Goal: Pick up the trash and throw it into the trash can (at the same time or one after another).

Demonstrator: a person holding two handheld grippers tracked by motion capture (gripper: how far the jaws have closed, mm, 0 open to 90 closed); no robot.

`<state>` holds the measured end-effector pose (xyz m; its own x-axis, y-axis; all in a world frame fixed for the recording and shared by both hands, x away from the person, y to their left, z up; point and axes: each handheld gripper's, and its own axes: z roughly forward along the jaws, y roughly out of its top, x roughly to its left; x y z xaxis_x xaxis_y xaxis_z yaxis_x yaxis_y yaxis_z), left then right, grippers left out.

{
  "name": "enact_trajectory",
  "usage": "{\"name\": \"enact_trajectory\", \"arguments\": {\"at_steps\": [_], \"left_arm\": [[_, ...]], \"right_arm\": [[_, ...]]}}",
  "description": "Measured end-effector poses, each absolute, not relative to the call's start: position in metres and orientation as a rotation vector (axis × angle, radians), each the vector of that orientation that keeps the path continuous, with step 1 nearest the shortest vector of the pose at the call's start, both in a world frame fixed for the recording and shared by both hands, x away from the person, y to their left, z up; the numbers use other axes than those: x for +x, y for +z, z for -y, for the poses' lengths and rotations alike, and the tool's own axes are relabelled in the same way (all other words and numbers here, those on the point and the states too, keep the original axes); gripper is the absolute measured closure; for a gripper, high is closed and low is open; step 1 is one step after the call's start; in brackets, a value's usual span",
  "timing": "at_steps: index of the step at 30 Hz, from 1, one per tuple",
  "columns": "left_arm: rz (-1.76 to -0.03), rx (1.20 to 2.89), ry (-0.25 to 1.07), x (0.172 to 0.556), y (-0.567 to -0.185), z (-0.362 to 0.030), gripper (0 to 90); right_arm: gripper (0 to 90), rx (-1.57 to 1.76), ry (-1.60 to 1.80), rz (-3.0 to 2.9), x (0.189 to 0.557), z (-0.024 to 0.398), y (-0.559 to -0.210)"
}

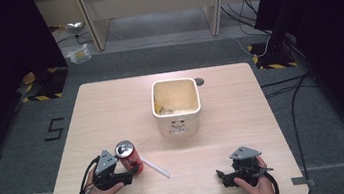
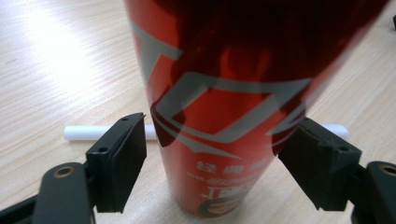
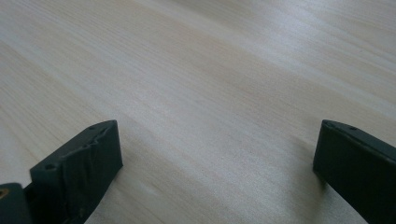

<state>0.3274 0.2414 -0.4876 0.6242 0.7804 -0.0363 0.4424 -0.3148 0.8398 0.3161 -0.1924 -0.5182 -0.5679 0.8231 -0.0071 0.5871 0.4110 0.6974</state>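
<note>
A red drinks can (image 1: 130, 159) stands upright on the wooden table (image 1: 111, 110) near its front left. My left gripper (image 1: 127, 172) reaches it from the left, held by a hand. In the left gripper view the can (image 2: 219, 70) stands between the two black jaws of that gripper (image 2: 219, 121). The right pad (image 2: 313, 158) sits at the can's edge, and a thin gap shows beside the left pad (image 2: 126, 154). My right gripper (image 1: 225, 176) rests near the front right, open (image 3: 217, 126) over bare wood.
A white straw (image 1: 157, 169) lies flat just right of the can, and shows behind it (image 2: 84, 133) in the left gripper view. A white square bin (image 1: 178, 124) with yellowish scraps inside stands at the table's middle back. A small round hole (image 1: 199, 81) lies beside it.
</note>
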Motion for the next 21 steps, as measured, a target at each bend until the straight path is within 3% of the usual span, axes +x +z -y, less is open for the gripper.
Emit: {"name": "enact_trajectory", "arguments": {"at_steps": [7,9,21], "left_arm": [[-0.971,1.961,0.466,0.329,-0.494,-0.241,27.8],[-0.964,1.960,0.466,0.329,-0.493,-0.240,33.1],[-0.938,1.956,0.474,0.330,-0.475,-0.242,34.0]], "right_arm": [[1.3,1.214,0.938,-2.323,0.316,0.192,-0.518],[1.2,1.215,0.938,-2.324,0.316,0.192,-0.518],[1.2,1.214,0.937,-2.324,0.316,0.192,-0.518]]}}
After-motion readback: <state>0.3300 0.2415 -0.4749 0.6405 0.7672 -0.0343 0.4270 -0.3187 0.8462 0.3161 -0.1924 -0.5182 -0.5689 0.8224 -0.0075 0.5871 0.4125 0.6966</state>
